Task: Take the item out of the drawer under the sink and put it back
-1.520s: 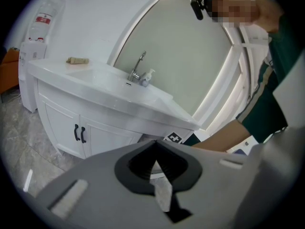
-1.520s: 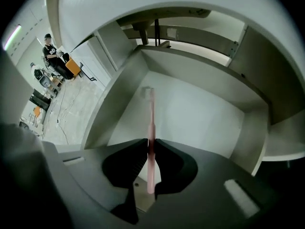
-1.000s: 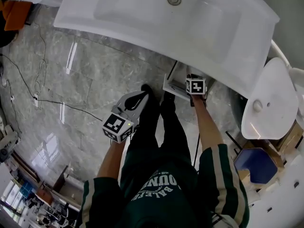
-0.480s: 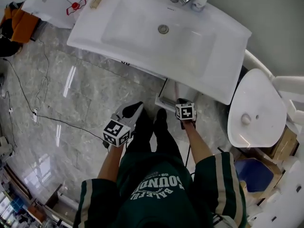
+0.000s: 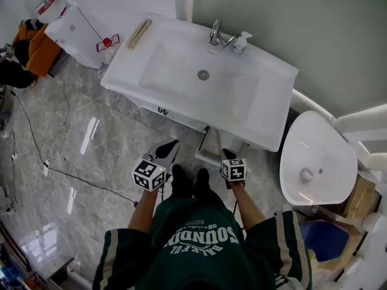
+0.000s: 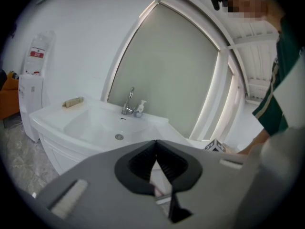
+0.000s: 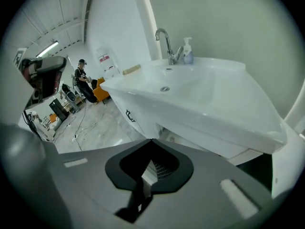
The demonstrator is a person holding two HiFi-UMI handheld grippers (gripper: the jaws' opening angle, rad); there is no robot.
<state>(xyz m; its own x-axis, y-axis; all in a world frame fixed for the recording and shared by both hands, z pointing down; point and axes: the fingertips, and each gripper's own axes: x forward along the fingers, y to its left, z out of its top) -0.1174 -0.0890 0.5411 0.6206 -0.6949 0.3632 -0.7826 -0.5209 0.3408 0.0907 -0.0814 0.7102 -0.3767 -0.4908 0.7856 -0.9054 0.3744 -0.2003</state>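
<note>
Both tools clenched and empty, in front of the open drawer under the sink.

Nearest, the person's left tool and right tool hang over the marble floor, each with its jaws pressed together on nothing. Just beyond the right tool, the drawer stands pulled out beneath the front edge of the white sink. What lies inside the drawer cannot be made out. Farther back, a faucet and a soap bottle stand at the sink's rear rim, and a closed toilet sits to the right.
</note>
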